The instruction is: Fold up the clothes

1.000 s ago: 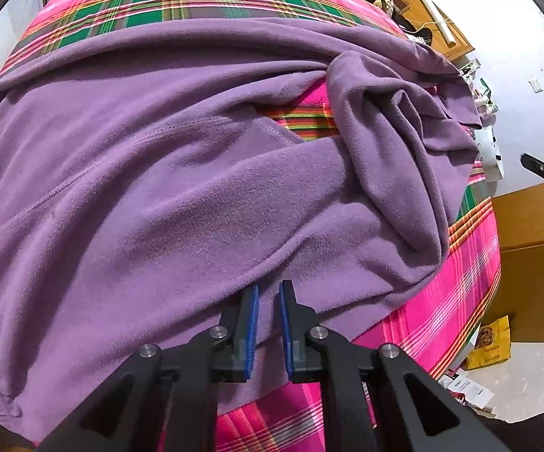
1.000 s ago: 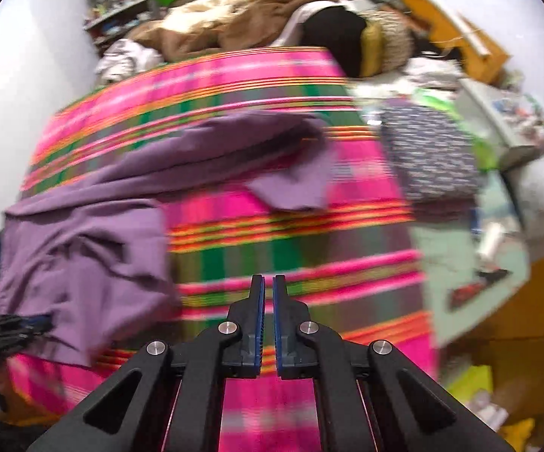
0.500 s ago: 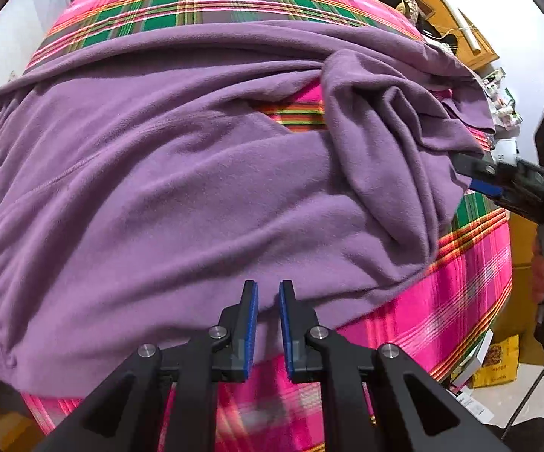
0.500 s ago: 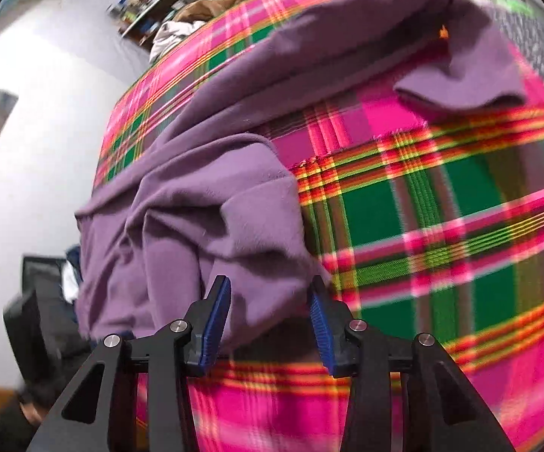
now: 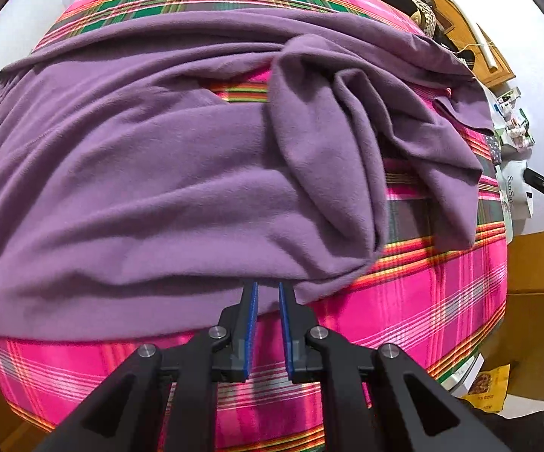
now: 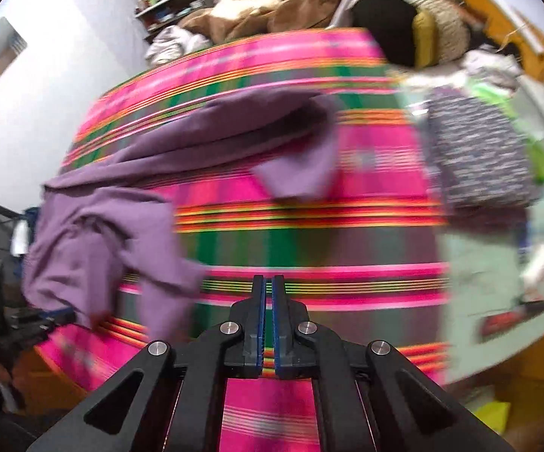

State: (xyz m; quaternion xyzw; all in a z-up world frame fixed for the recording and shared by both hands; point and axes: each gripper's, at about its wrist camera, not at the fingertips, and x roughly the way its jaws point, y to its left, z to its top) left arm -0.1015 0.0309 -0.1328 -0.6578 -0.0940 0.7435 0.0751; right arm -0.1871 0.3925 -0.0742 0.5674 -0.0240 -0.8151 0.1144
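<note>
A purple fleece garment (image 5: pixel 166 188) lies spread across a bed covered with a pink, green and orange plaid blanket (image 5: pixel 404 312). The soft, matte fabric fills most of the blanket's width in the left wrist view and reaches close to its near edge. It is not flat: long creases run across the main panel, and a gathered band shows along its left side. Toward the right, one part is folded back over itself into a thick bunched lobe (image 5: pixel 332 173), and a second flap (image 5: pixel 453 173) hangs beside it over the blanket. A small gap near the middle exposes the plaid beneath.

The left gripper (image 5: pixel 268 290) points down at the garment's near hem; its blue-padded jaws stand a narrow slit apart, with nothing gripped between them. Whether the tips touch the cloth cannot be told.

The right gripper (image 6: pixel 268 282) hangs over bare plaid, apart from the garment (image 6: pixel 121 233), which lies to its left in that blurred view. Its jaws are pressed nearly together and hold nothing.
</note>
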